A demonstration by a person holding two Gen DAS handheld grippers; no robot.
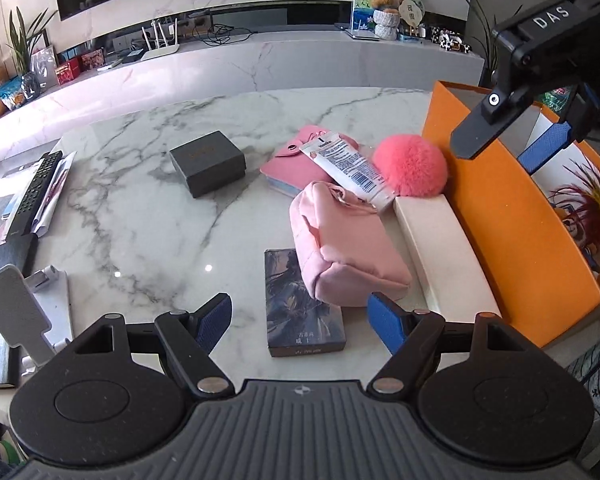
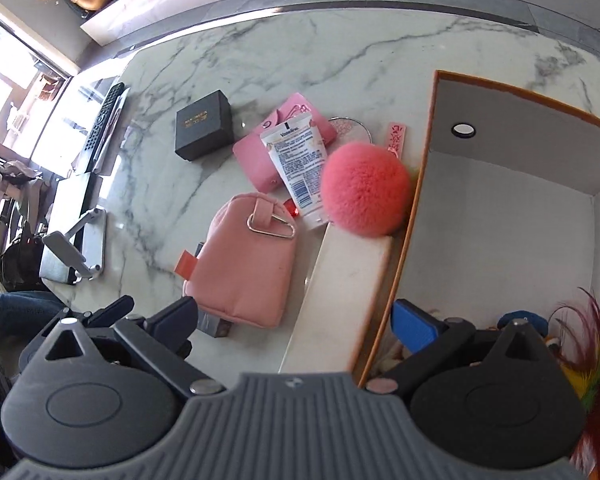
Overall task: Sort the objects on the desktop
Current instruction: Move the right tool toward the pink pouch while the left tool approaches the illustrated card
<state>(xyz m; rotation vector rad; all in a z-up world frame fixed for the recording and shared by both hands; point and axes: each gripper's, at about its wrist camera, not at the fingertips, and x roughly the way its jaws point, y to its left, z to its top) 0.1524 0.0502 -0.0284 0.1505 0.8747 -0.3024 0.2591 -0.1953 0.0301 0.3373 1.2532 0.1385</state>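
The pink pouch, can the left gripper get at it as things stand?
Probably yes. The left gripper is open and empty, with the pink pouch just ahead of its fingers and nothing over the near end. The card box lies partly beneath it, and the tube rests on its far end.

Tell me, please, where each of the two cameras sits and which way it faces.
Left wrist: rides the left tongs, tilted down across the marble table towards the TV wall; its own open blue pads and the right tongs over the orange box show.
Right wrist: rides the right tongs, aimed steeply down at the box's wall; its own open fingers show.
Shared: pink pouch, pompom, cream tube, black box.
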